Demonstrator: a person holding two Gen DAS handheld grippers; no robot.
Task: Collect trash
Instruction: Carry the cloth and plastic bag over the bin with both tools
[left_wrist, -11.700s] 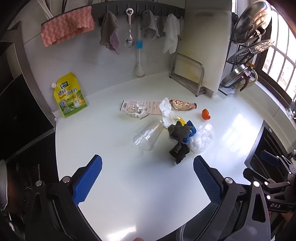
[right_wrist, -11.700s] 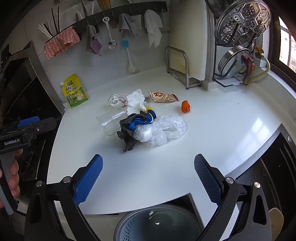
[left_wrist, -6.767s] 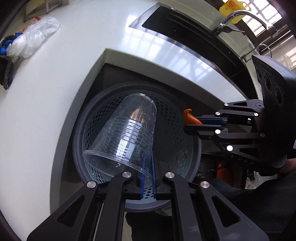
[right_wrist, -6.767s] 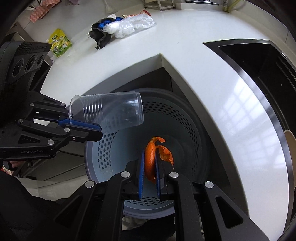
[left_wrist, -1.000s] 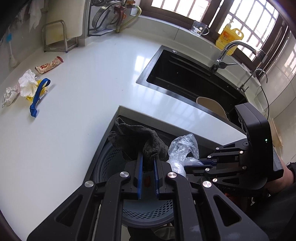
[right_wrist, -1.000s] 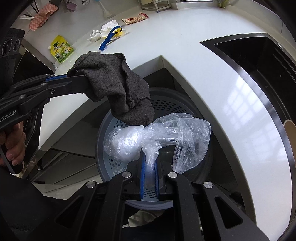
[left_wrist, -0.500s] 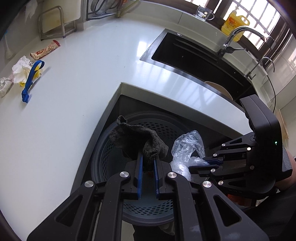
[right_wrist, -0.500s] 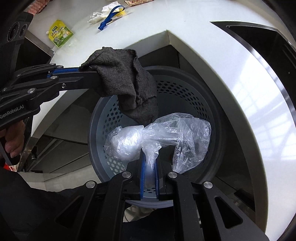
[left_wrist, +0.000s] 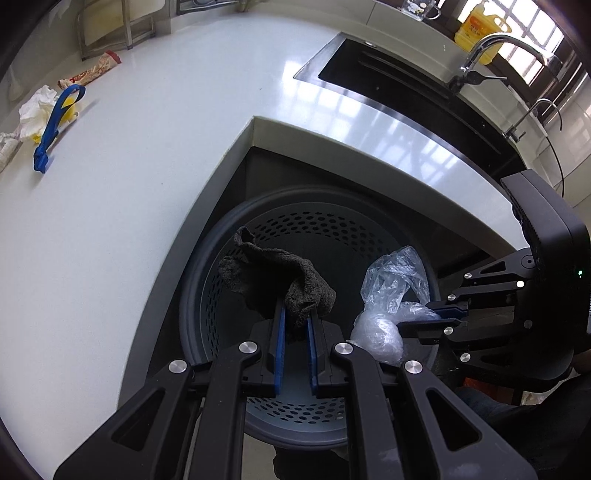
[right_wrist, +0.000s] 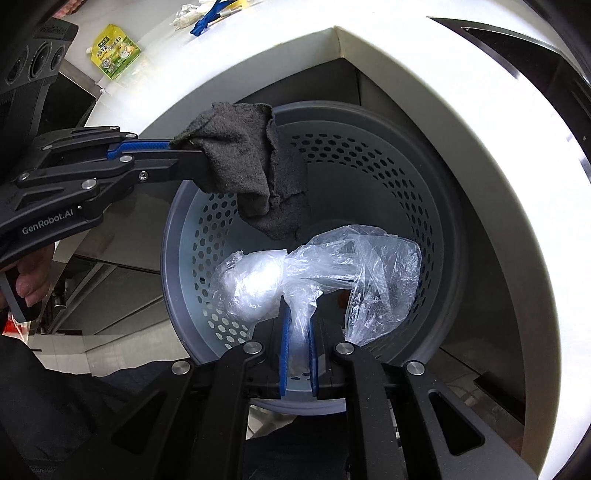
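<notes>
- Left gripper (left_wrist: 295, 325): pointed steeply downward over the mouth of the bin; blue pads pressed together on a dark grey rag (left_wrist: 280, 280). In the right wrist view it reached in from the left, a hand (right_wrist: 31, 280) gripping its handle at the frame edge.
- Dark grey rag: bunched, hanging from the pads above the bin's opening, clear of the bin floor.
- Right gripper (right_wrist: 297, 332): likewise angled steeply down; pads pinching the twisted neck of a clear plastic bag (right_wrist: 317, 273).
- Clear plastic bag: crumpled, one knotted bulge to the left, loose film to the right; suspended inside the rim of the bin, just beside and below the rag.
- Bin (left_wrist: 207, 288): round, grey, perforated wall; set in a notch beneath the counter corner.
- Counter (left_wrist: 147, 155): white, glossy, reflecting window light.
- Remaining on counter, well apart from the bin: blue strap-like item (left_wrist: 55, 122) lying over crumpled white tissue (left_wrist: 37, 109); a red-and-white snack wrapper (left_wrist: 94, 72) beyond them.
- Yellow-green pouch (right_wrist: 114, 50): near the counter's far edge, right wrist view.
- Sink (left_wrist: 399, 92): dark, recessed, steel-edged; chrome faucet (left_wrist: 480, 51) behind it; yellow bottle (left_wrist: 476, 33) at the window.
</notes>
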